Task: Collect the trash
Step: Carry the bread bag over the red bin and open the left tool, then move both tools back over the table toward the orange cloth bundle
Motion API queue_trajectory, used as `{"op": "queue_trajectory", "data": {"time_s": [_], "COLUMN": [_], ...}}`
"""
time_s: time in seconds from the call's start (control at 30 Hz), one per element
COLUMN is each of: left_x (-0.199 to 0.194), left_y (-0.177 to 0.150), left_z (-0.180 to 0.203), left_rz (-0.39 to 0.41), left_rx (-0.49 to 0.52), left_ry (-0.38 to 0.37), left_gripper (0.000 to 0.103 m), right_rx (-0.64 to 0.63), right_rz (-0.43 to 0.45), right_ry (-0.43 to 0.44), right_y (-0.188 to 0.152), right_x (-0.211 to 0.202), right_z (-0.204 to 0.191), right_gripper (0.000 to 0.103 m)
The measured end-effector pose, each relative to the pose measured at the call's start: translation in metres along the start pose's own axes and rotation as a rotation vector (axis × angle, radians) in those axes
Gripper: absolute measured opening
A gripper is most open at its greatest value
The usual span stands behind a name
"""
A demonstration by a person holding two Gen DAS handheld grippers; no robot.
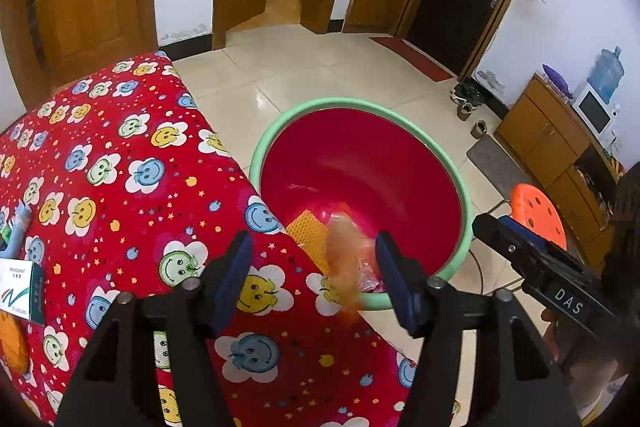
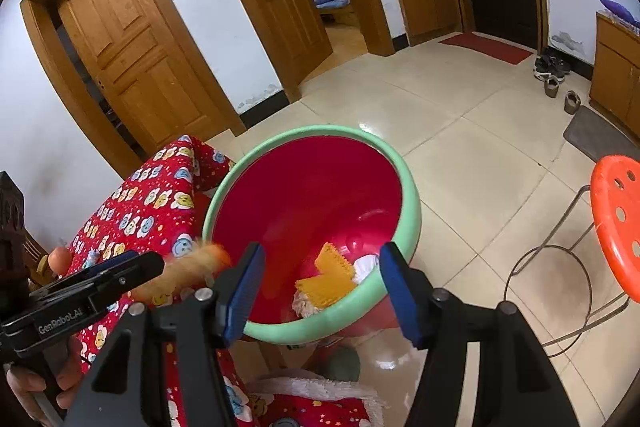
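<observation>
Cream floor tiles (image 2: 460,131) run past wooden doors (image 2: 136,59) to a red, smiley-patterned cloth (image 1: 120,155) over the worktop, with a green-rimmed red basin (image 1: 304,111) beside it. Both tongs, left (image 1: 310,275) and right (image 2: 320,291), stand released. A blurred orange scrap (image 1: 344,251) is between the left tongs' pads, apparently untouched, above the basin's yellow mesh (image 2: 332,279).

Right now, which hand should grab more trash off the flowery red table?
Probably left: the left tool hangs open above the red smiley-flower tablecloth where a white card lies. The right tool faces the green-rimmed red basin.
</observation>
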State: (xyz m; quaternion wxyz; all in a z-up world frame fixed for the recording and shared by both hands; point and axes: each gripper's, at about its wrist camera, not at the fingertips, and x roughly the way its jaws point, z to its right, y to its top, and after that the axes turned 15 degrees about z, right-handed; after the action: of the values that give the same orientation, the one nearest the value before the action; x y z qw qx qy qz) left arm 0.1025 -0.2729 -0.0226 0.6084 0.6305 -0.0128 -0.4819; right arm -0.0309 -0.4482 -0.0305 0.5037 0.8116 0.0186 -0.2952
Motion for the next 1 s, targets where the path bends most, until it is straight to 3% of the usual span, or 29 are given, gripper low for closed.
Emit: {"op": "queue_trajectory", "data": {"time_s": [0.63,1.0], "left_x": [-0.038,-0.090], "left_y": [-0.009,-0.018], "left_z": [-0.019,-0.064], "left_rz": [0.023,0.072], "left_rx": [-0.011,-0.090], "left_ry": [0.099,0.234], "left_gripper": [0.072,0.074], "right_rx": [-0.006,-0.052], "right_rz": [0.016,0.035], "right_ry": [0.012,0.080], "right_y": [-0.001,-0.004], "right_x": [-0.007,-0.026], "right_z": [-0.016,-0.055], "right_gripper": [0.081,0.087]}}
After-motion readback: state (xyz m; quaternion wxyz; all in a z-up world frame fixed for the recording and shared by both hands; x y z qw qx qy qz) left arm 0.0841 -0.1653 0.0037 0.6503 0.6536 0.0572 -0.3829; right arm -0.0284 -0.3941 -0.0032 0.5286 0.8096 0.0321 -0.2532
